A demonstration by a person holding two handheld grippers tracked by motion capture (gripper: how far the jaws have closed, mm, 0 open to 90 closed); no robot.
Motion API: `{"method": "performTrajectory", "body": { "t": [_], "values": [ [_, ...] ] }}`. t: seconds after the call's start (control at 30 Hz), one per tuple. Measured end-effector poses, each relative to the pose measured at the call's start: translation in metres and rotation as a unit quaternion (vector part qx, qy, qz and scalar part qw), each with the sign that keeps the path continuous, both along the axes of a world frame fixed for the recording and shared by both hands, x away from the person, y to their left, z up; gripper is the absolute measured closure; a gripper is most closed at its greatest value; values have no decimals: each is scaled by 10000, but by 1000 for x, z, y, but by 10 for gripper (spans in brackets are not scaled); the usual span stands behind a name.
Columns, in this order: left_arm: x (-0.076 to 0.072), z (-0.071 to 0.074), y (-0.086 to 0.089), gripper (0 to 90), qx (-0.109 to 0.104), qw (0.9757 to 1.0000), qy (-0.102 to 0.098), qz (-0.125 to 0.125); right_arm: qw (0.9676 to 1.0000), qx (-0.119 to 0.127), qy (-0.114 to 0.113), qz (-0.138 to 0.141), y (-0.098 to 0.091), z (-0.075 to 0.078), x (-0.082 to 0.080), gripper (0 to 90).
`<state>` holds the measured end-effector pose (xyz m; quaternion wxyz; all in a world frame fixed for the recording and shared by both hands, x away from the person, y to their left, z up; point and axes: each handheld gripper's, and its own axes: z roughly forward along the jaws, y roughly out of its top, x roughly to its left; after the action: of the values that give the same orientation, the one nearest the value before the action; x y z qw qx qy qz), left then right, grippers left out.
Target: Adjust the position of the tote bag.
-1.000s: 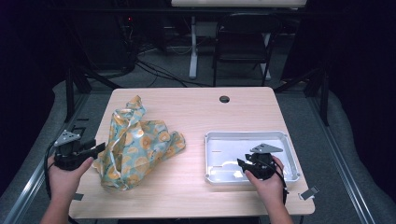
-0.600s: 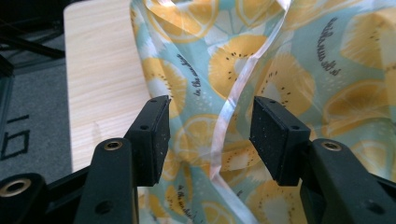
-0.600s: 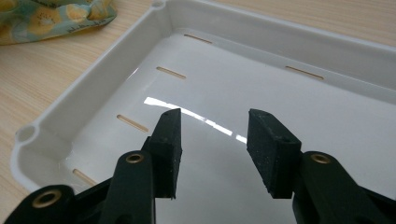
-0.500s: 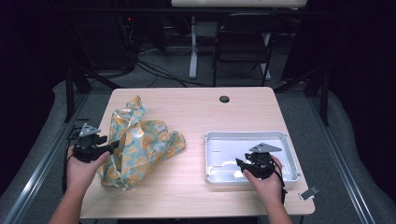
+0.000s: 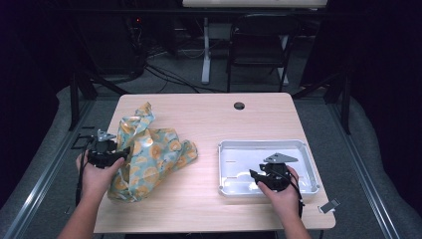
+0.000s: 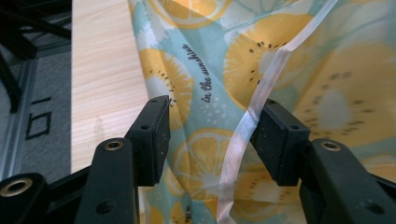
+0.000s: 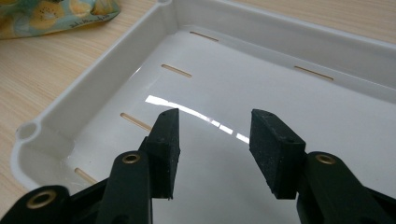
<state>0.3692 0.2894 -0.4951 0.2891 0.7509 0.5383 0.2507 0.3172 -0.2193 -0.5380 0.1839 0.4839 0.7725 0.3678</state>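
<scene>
The left gripper (image 6: 212, 135) hangs over the lemon-print bag (image 5: 149, 154), jaws spread wide after just opening and easing back slightly; the crumpled plastic lies directly beneath and between them, ungripped. The right gripper (image 7: 215, 140) hovers inside the white tray (image 7: 93, 88), jaws apart and holding nothing, the bag well off to its left on the tabletop (image 5: 214, 119).

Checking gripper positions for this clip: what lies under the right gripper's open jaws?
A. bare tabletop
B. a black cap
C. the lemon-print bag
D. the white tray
D: the right gripper hangs with jaws apart over the glossy floor of the white tray.
</scene>
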Motion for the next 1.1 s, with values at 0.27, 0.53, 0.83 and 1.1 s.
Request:
{"method": "performTrajectory", "body": {
  "t": [0.27,0.53,0.83,1.1],
  "values": [
    [5,-3,11,680,22,9999,161,23,10000,11,-6,18,1,-1,0,526],
    [3,2,21,862,-84,9997,223,-81,10000,51,-4,12,1,-2,0,522],
    [-2,25,23,888,-221,9989,185,-359,9999,107,-35,7,1,-1,0,523],
    [-13,55,19,892,-358,9971,14,-665,9999,117,-31,-10,0,-1,0,523]
  ]
}}
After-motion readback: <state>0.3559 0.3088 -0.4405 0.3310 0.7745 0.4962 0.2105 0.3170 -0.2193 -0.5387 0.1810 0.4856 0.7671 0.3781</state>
